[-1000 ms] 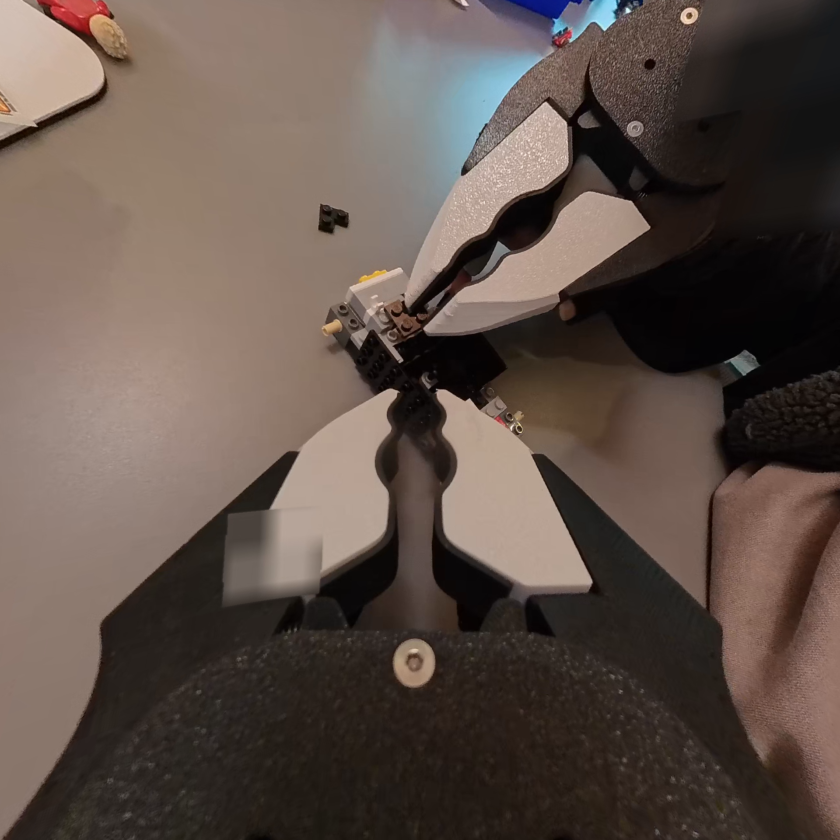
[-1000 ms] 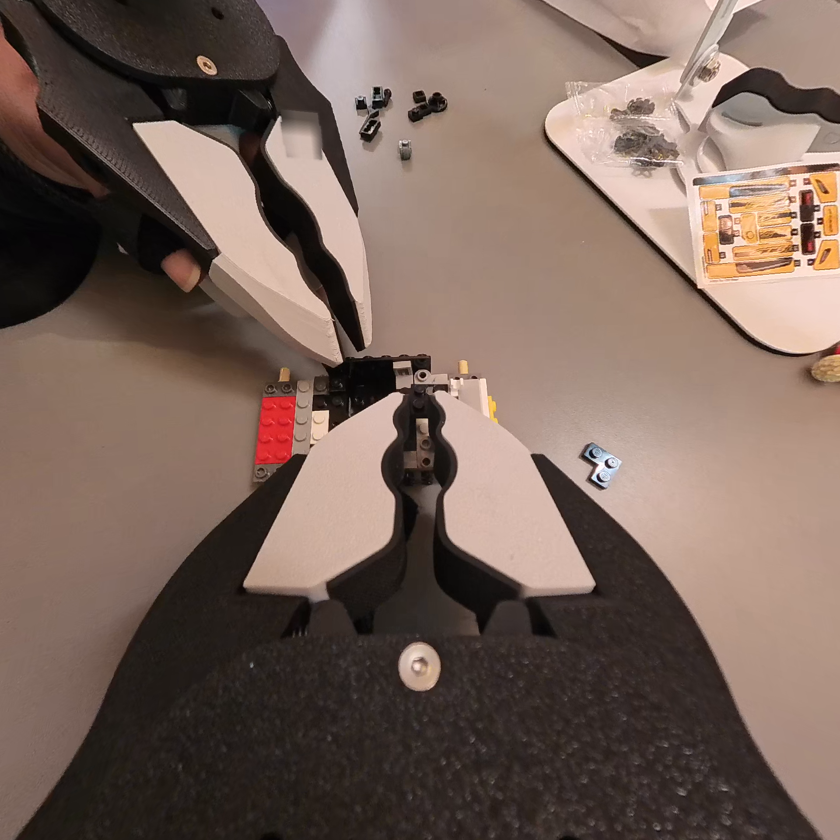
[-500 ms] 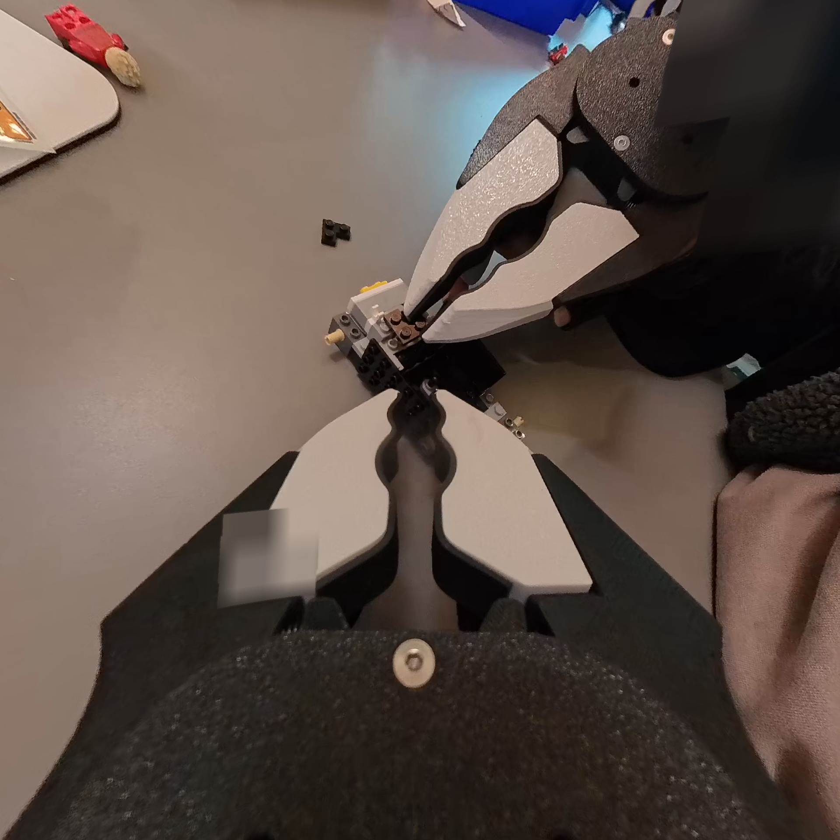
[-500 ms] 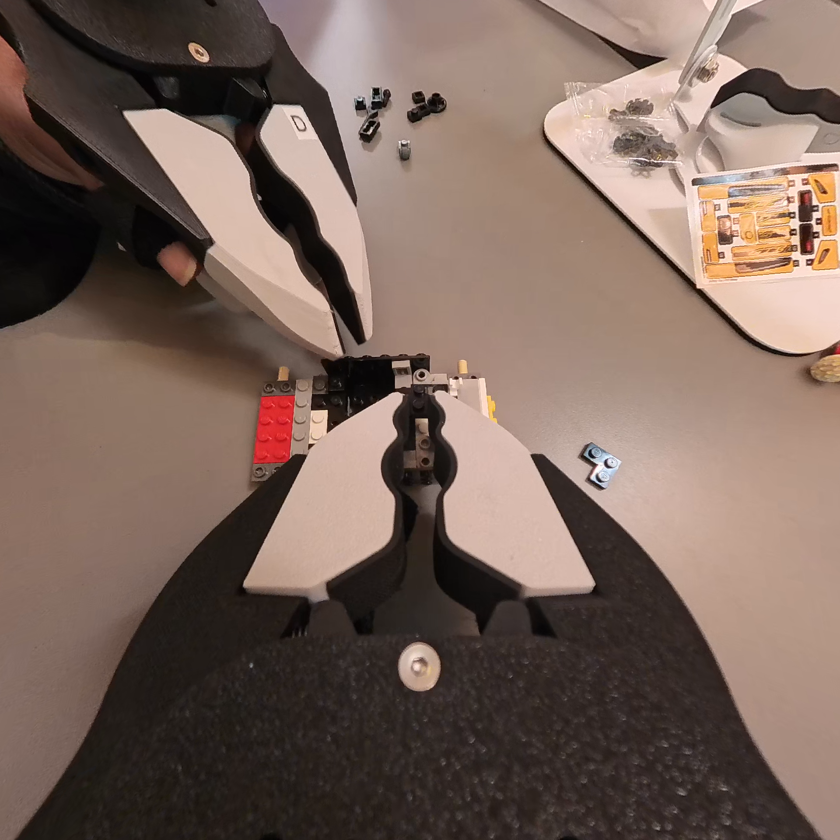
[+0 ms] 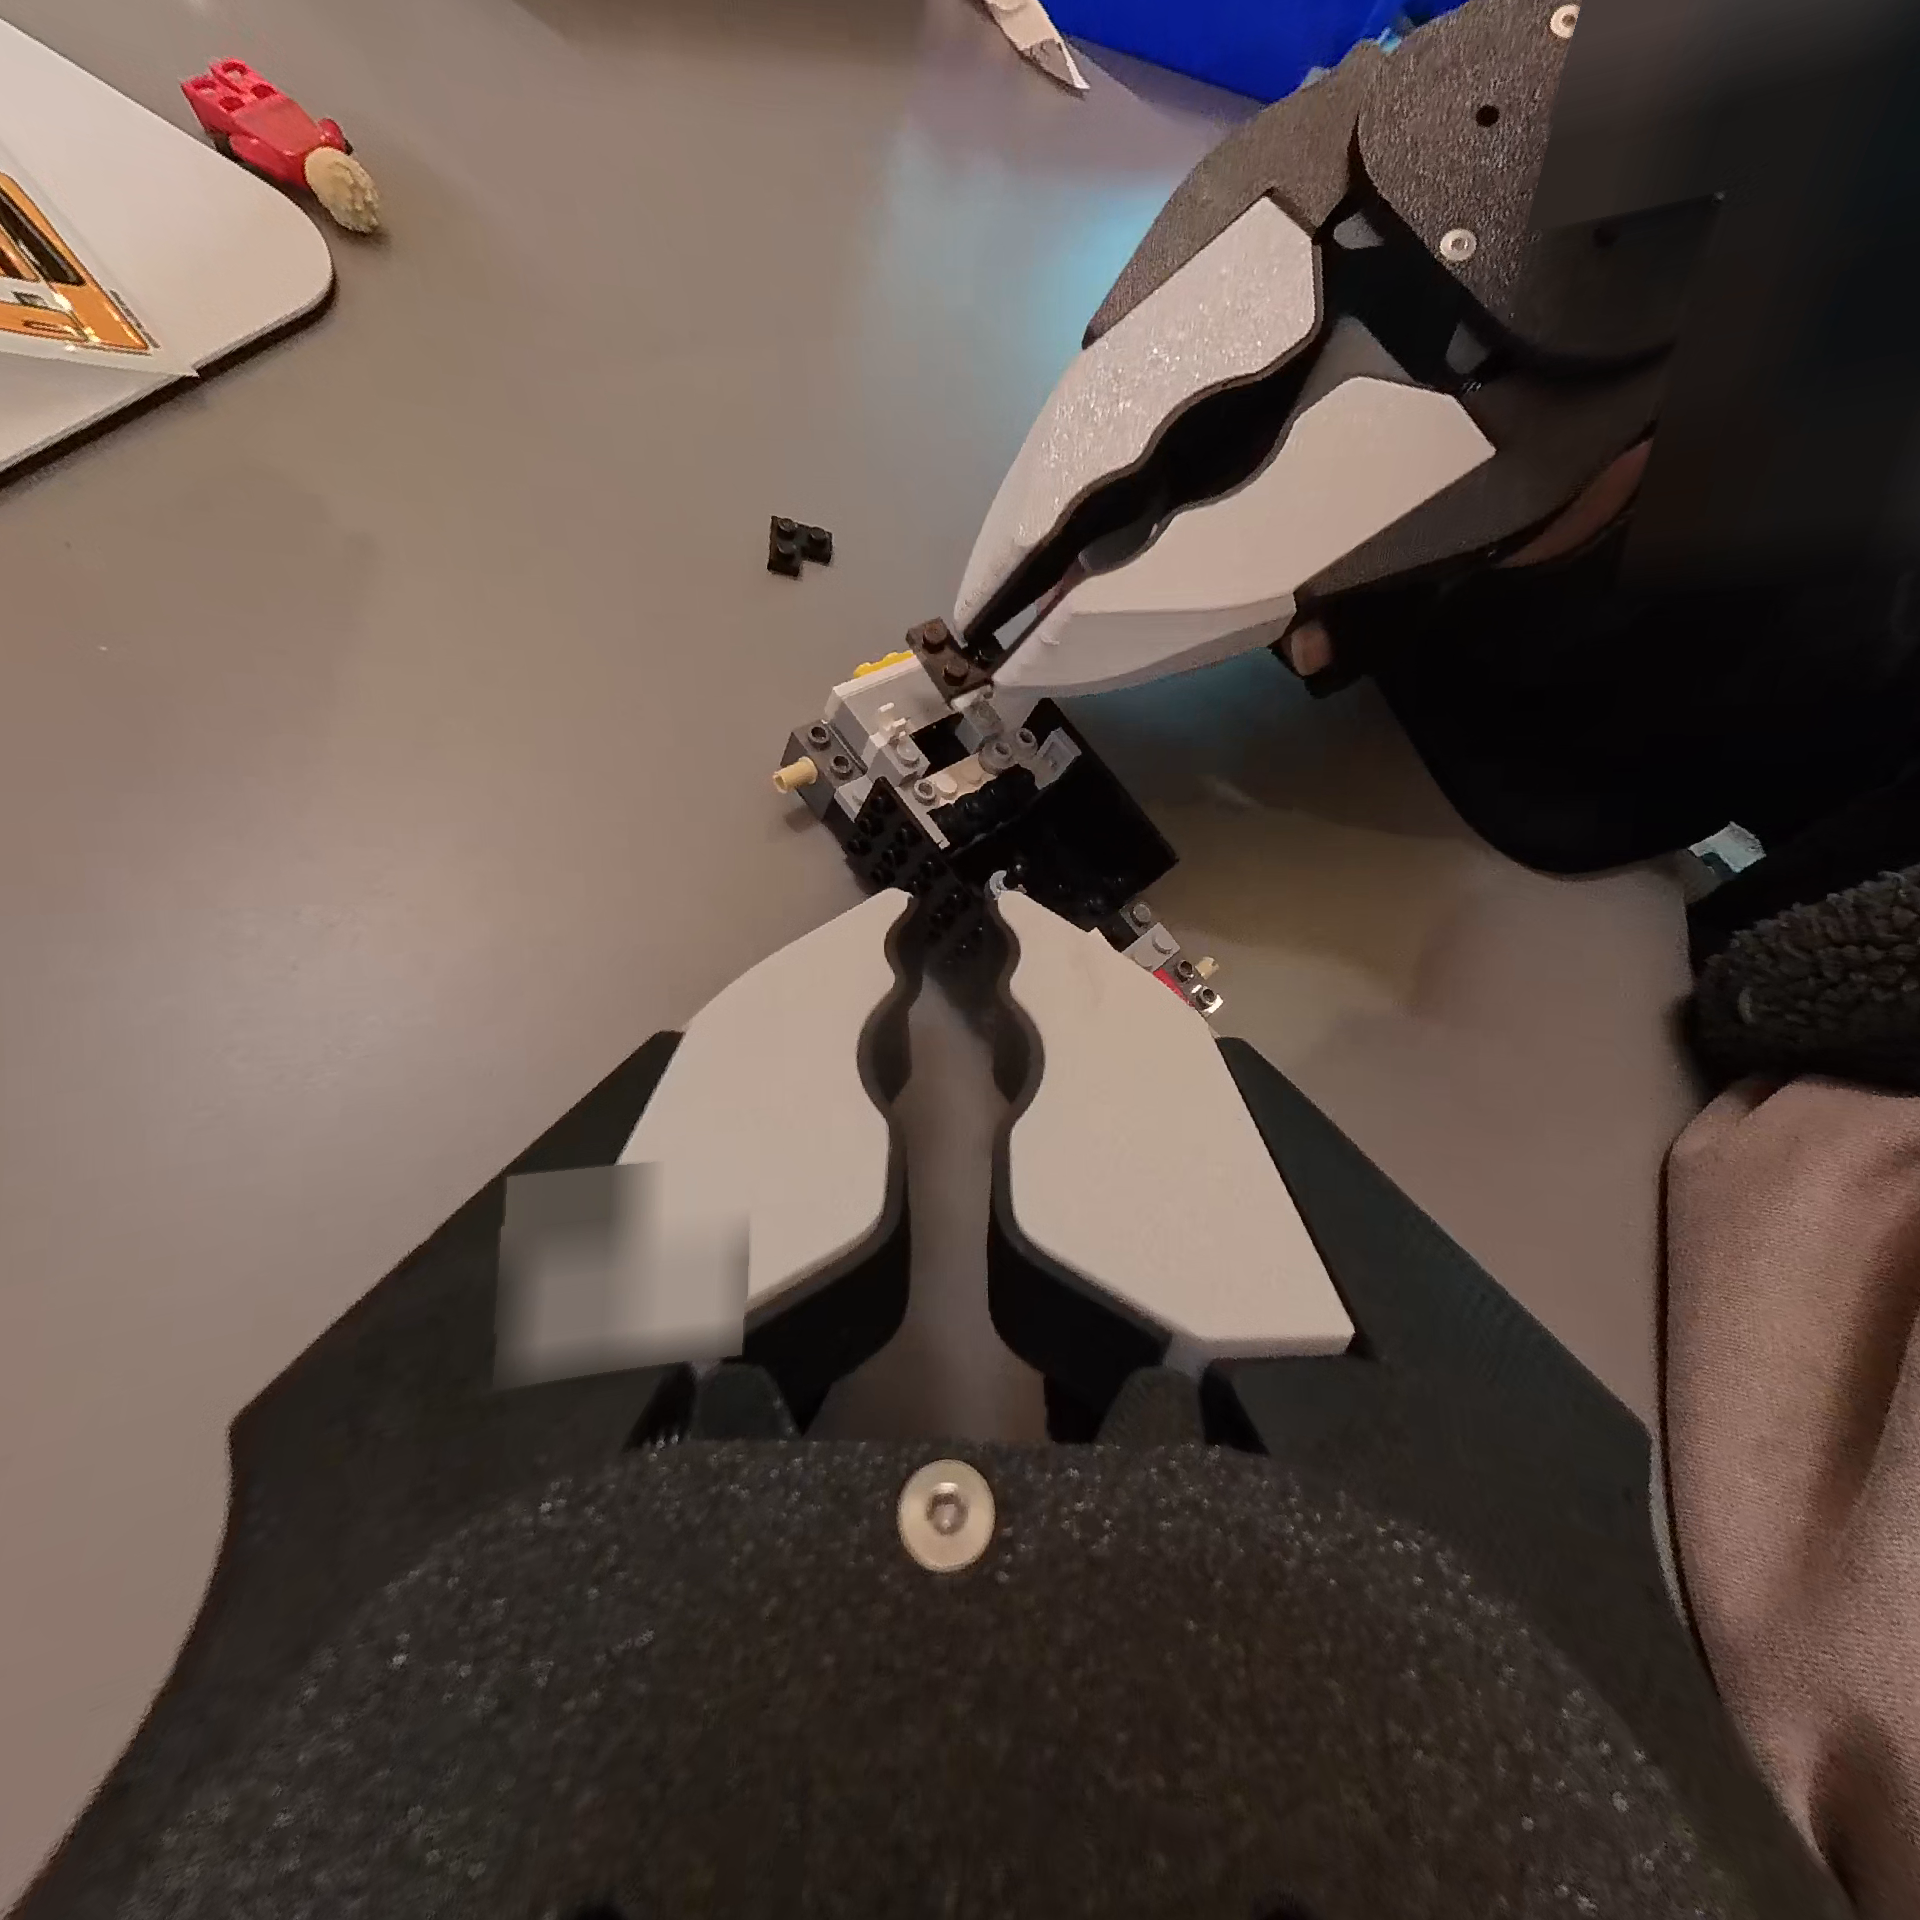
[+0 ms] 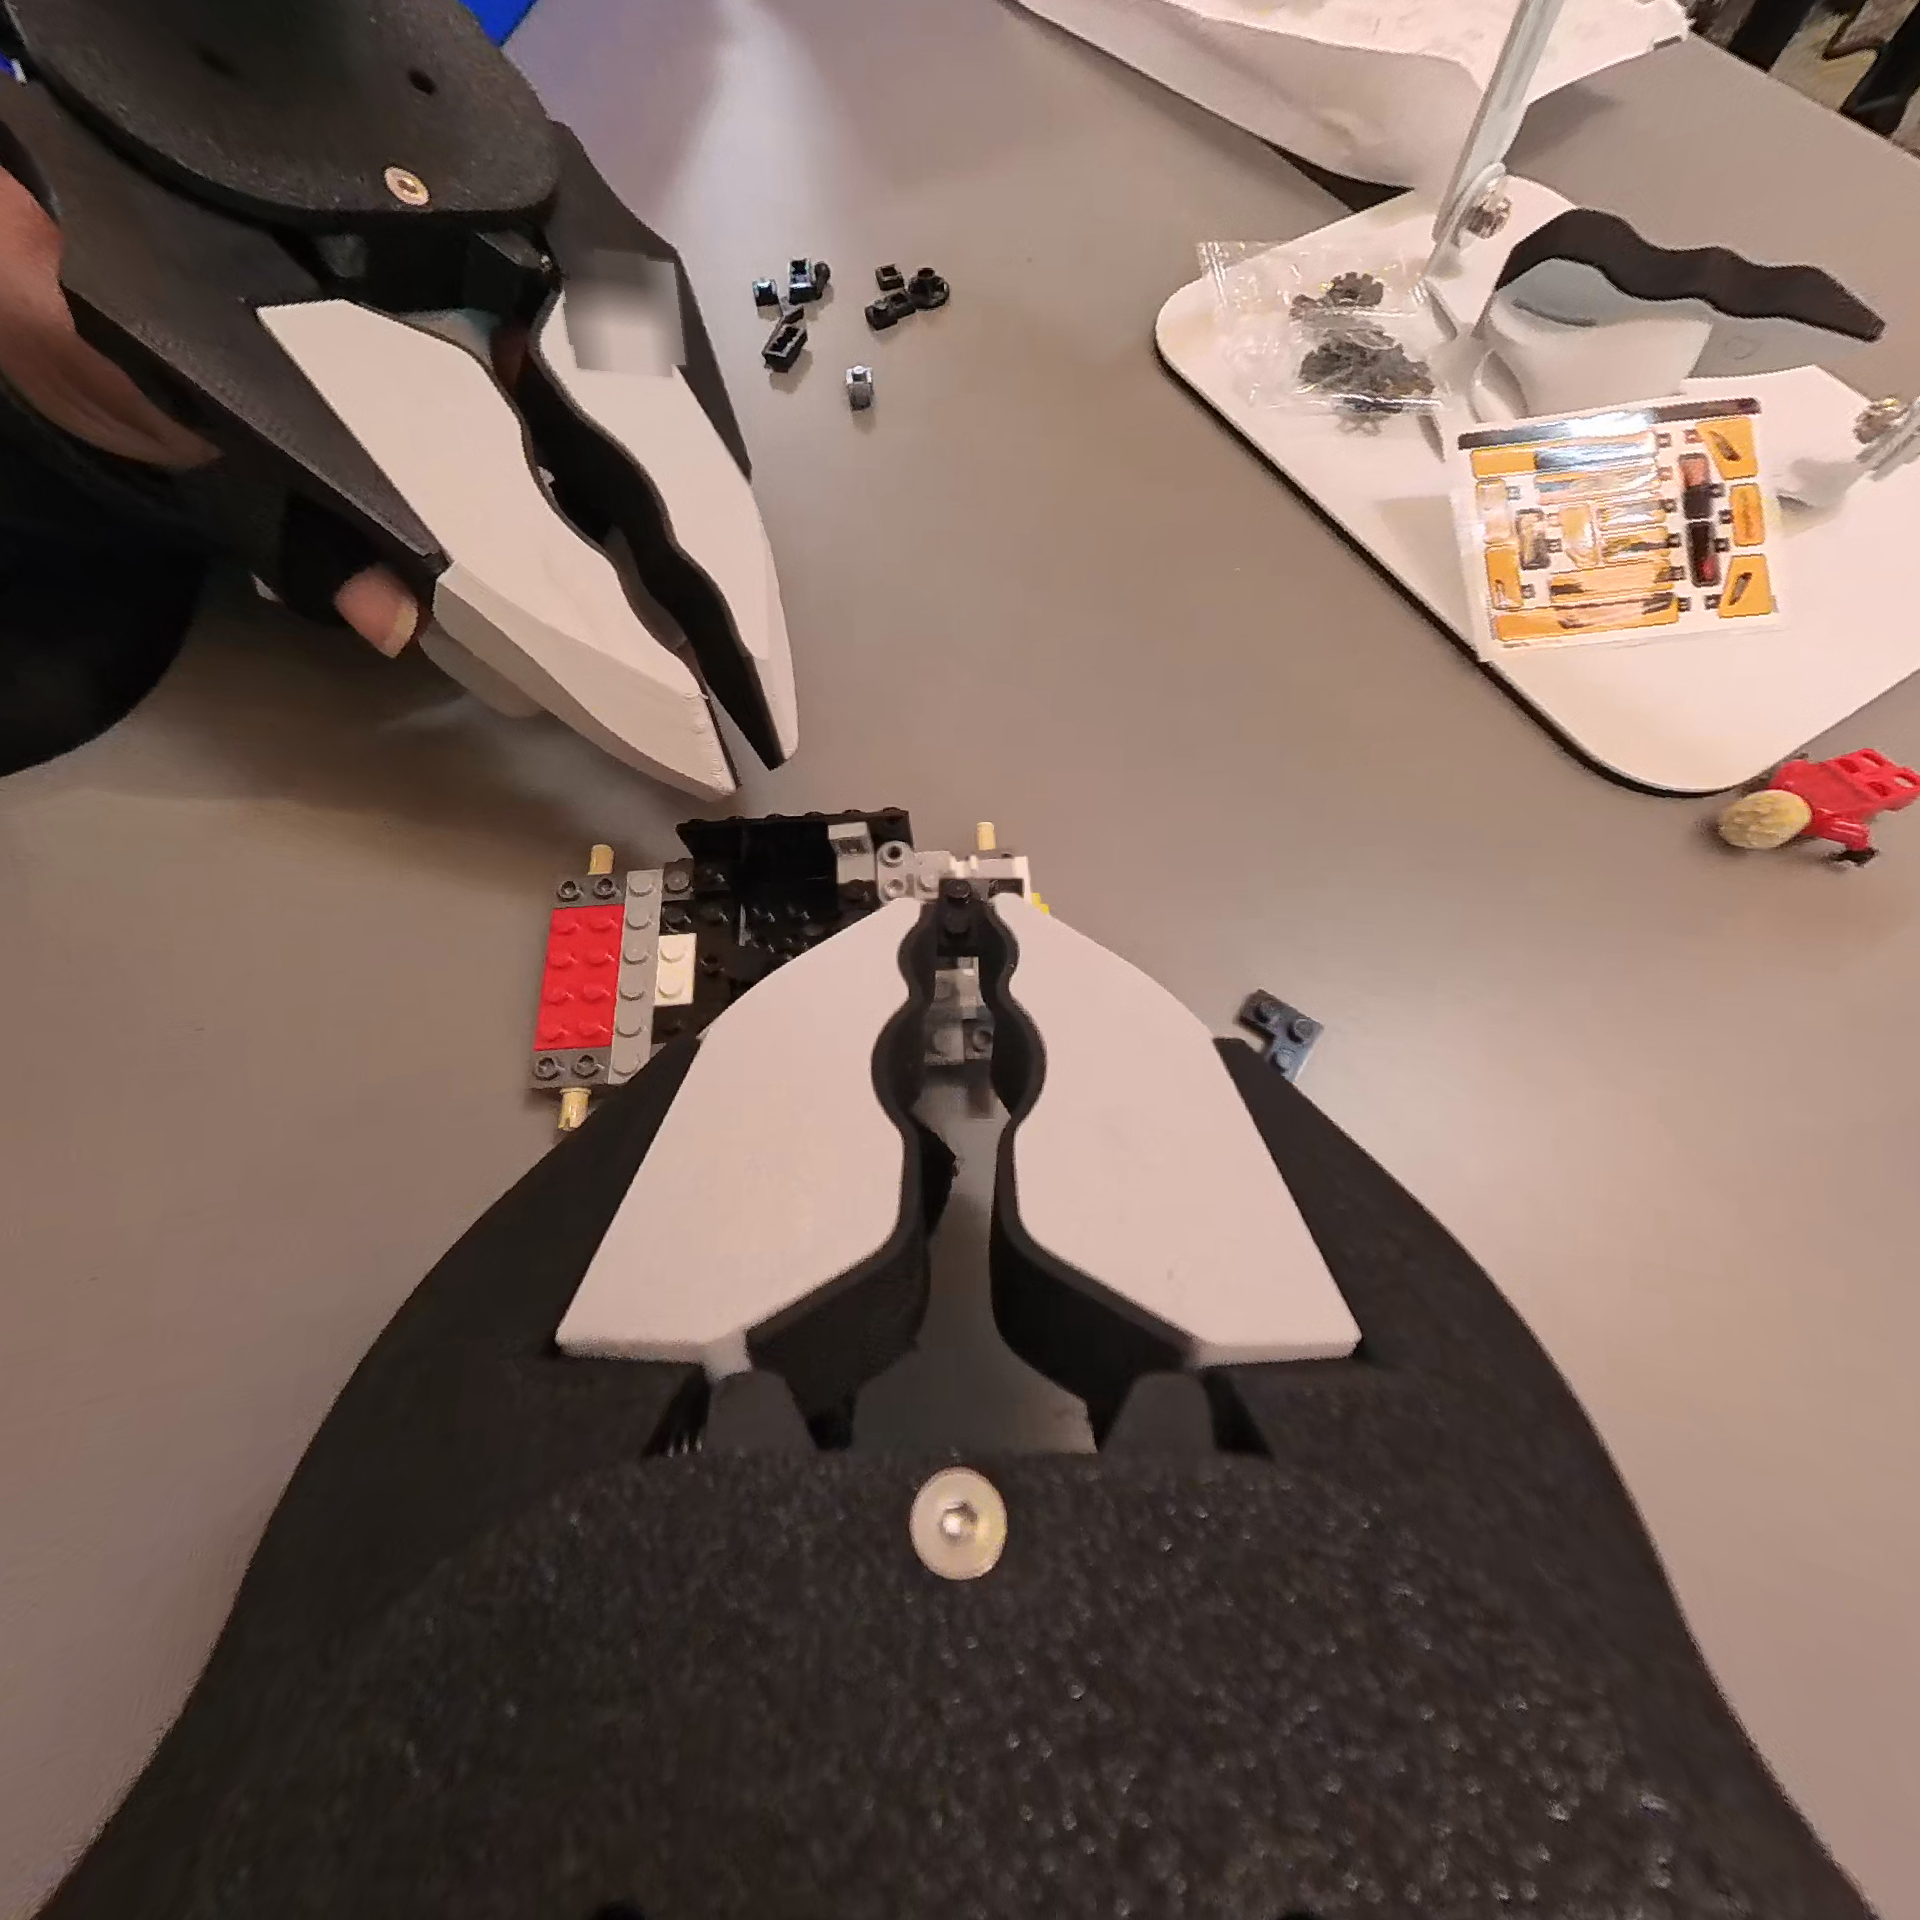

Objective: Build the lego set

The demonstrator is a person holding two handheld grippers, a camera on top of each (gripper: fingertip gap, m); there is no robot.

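Right gripper [image 5: 982, 665] nearly closed, pinching small brown plate [image 5: 945, 657] above partial chassis [image 5: 966, 800] at table centre. Left gripper [image 5: 951, 914] closed at chassis edge; grip uncertain. Loose parts [image 6: 847, 312] at 12 o'clock: build early-stage.

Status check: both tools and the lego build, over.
Left tool shut, tips at the lego build's black edge. Right tool shut on a small brown plate, just above the build. Nothing in the way.
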